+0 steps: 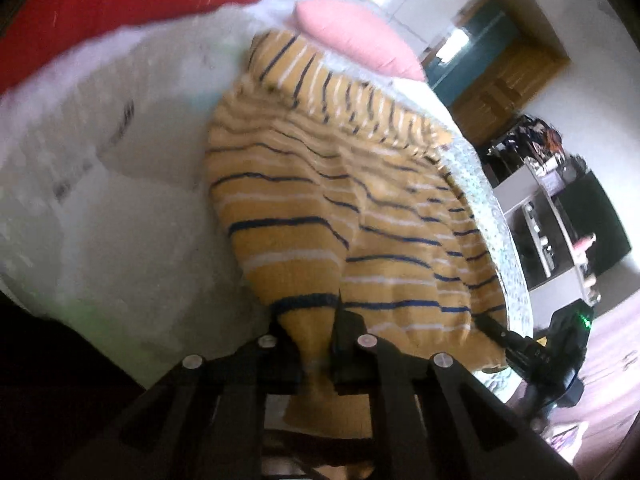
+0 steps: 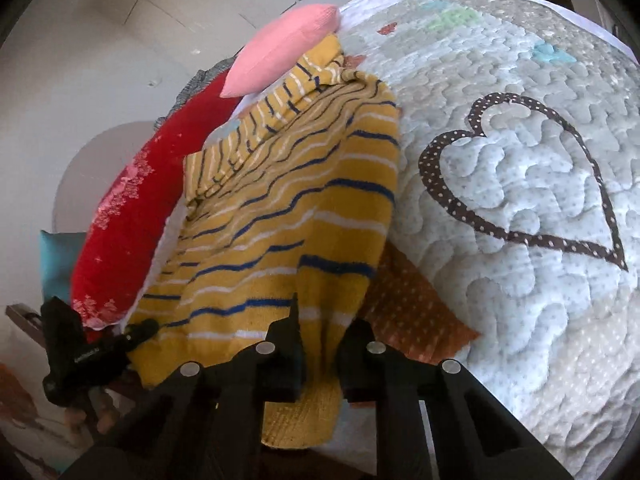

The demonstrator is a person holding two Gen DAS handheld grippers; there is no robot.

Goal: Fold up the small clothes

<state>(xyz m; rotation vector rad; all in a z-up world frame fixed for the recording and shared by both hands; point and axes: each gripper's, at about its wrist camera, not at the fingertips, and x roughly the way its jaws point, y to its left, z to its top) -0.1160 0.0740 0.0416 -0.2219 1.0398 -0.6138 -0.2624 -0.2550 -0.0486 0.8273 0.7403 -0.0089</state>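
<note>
- The left gripper (image 1: 316, 354) is closed tight on the near edge of the mustard-yellow knitted sweater with dark blue and white stripes (image 1: 320, 184). A bunch of the yellow knit is squeezed between its two black fingers (image 1: 352, 332) and hangs down under them.
- From the left gripper, the sweater spreads away forward and up, over the bed.
- The right gripper (image 2: 320, 354) is closed on the sweater (image 2: 288, 208) too. It pinches another bit of the same near edge, and a flap of yellow knit hangs below its fingers (image 2: 286, 340).
- In the right wrist view, the left gripper (image 2: 96, 350) shows low on the left side, at the sweater's near edge. Part of a hand (image 2: 102, 414) shows under it.
- The sweater lies on a pale quilted bedcover with a brown dotted heart shape (image 2: 520, 184). The heart is ahead and to the right of the right gripper, beside the sweater.
- An orange dotted patch (image 2: 412, 304) on the bedcover peeks out just right of the right gripper.
- A pink pillow (image 2: 280, 48) lies past the far end of the sweater.
- A red cushion (image 2: 132, 216) lies along the sweater's left side, seen from the right gripper.
</note>
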